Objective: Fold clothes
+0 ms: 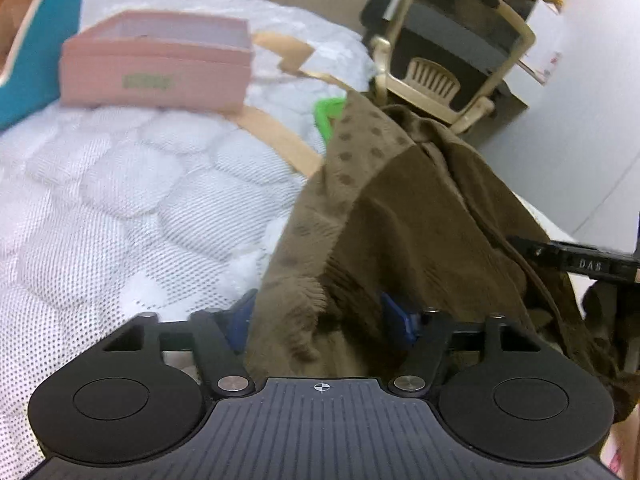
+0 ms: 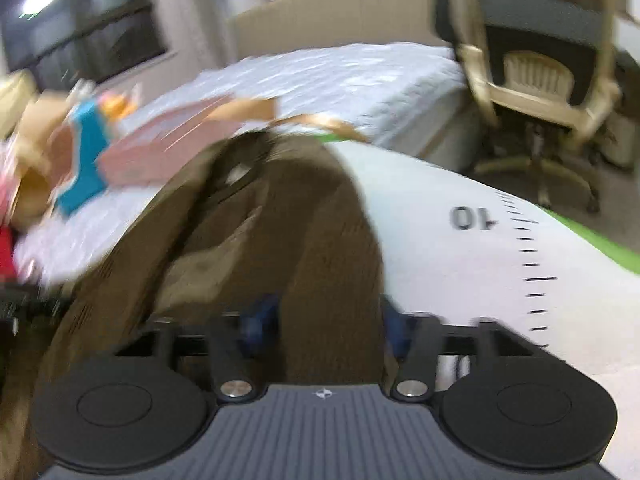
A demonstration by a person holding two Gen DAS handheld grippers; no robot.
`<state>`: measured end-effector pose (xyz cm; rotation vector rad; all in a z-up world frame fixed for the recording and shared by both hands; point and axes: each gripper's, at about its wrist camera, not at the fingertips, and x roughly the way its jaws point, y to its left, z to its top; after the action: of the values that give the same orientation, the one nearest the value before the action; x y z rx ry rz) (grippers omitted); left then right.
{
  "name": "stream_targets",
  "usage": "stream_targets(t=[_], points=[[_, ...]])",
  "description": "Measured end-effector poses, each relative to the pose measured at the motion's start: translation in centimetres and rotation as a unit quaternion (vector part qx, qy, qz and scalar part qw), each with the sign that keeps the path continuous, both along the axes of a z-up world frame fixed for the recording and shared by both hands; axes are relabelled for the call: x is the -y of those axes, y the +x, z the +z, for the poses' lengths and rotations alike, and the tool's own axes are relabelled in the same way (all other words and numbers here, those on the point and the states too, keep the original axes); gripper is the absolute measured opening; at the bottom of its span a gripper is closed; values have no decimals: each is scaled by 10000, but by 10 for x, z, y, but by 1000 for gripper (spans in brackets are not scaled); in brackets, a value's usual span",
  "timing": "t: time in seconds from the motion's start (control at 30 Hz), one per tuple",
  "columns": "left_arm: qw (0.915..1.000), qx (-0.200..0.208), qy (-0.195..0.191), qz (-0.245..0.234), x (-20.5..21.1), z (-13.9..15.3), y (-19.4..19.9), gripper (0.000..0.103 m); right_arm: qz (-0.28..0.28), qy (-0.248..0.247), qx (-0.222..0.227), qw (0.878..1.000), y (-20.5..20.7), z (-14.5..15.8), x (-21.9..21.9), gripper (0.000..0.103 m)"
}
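Two tools: each grips the same brown garment, one per wrist view.
Left tool (image 1: 320,316): its blue-padded fingers (image 1: 400,320) are closed on a bunched fold of the brown garment (image 1: 400,216); the cloth fills the gap between them.
Right tool (image 2: 324,320): its blue pads (image 2: 260,320) are clamped on a band of the same cloth, which passes straight between the fingers; this view is motion-blurred.
Brown garment, left wrist view: rises from the tool toward the upper right, showing a lighter panel with dark dots and a frayed edge near the fingers.
Brown garment, right wrist view (image 2: 320,240): arches up and away from the tool in a broad curve, with a paler inner fold on its left side.
Seen only from the left wrist: the other tool's black body, lettered, against the cloth at the right edge (image 1: 580,264); a green hanger (image 1: 328,116) just behind the garment's top.
Seen only from the right wrist: a white sheet with a printed scale and the figure 10 (image 2: 480,240), green at its far edge, directly beside the garment; a dark window (image 2: 80,36) at upper left.
Bed: a white quilted mattress (image 1: 120,200) lies under and left of the garment.
Pink box (image 1: 156,68): open-topped, on the mattress, well apart from the left tool.
Teal box (image 1: 48,32): just left of the pink box.
Chair (image 1: 452,40): cream-framed with dark mesh, beyond the bed's edge, in both views.
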<state>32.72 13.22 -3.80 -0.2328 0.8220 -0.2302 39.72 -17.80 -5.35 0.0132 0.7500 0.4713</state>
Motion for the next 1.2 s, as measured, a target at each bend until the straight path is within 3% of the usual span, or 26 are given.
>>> stream_targets(t=[0.07, 0.1, 0.27, 0.4, 0.43, 0.5, 0.57, 0.6, 0.63, 0.7, 0.83, 0.9, 0.93, 0.97, 1.0, 1.1, 1.2], points=[[9995, 103, 223, -186, 12, 8, -9, 34, 142, -149, 21, 9998, -18, 4, -5, 29], [9989, 155, 338, -284, 18, 12, -14, 29, 168, -147, 7, 9997, -26, 6, -2, 28], [9940, 280, 422, -974, 46, 39, -62, 26, 216, -66, -263, 9994, -87, 17, 35, 25], [9879, 257, 371, -1484, 67, 53, -112, 27, 319, -302, -425, 9981, -146, 26, 68, 24], [9867, 305, 424, -1540, 70, 56, -125, 31, 297, -375, -427, 9979, -160, 29, 77, 26], [9857, 503, 479, -1533, 72, 68, -148, 51, 114, -465, -298, 9984, -187, 39, 94, 30], [9845, 681, 417, -1562, 72, 81, -169, 79, -24, -483, -21, 9988, -217, 53, 106, 35], [9834, 717, 276, -1644, 72, 86, -179, 85, -56, -491, 159, 9987, -233, 61, 110, 43], [9819, 715, 129, -1747, 73, 89, -188, 95, -4, -445, 304, 9985, -249, 66, 110, 59], [9793, 538, 28, -1951, 84, 83, -204, 95, 189, -298, 559, 9978, -281, 75, 107, 74], [9739, 31, 432, -2228, 116, 49, -226, 95, 1084, -394, 570, 9917, -336, 64, 80, 79], [9729, 71, 669, -2213, 130, 36, -230, 95, 1477, -722, 603, 9845, -353, 46, 58, 79], [9721, 147, 774, -2209, 135, 32, -231, 96, 1553, -991, 681, 9805, -358, 35, 46, 77], [9710, 243, 872, -2213, 140, 29, -231, 96, 1527, -1272, 781, 9769, -359, 25, 37, 68], [9705, 296, 968, -2190, 144, 27, -231, 96, 1451, -1384, 822, 9762, -353, 22, 36, 36], [9677, 448, 1003, -2268, 147, 37, -233, 96, 1064, -1368, 905, 9807, -332, 26, 51, 17], [9657, 582, 1004, -2325, 150, 45, -235, 98, -245, -1340, 1557, 9784, -303, 68, 109, 16]])
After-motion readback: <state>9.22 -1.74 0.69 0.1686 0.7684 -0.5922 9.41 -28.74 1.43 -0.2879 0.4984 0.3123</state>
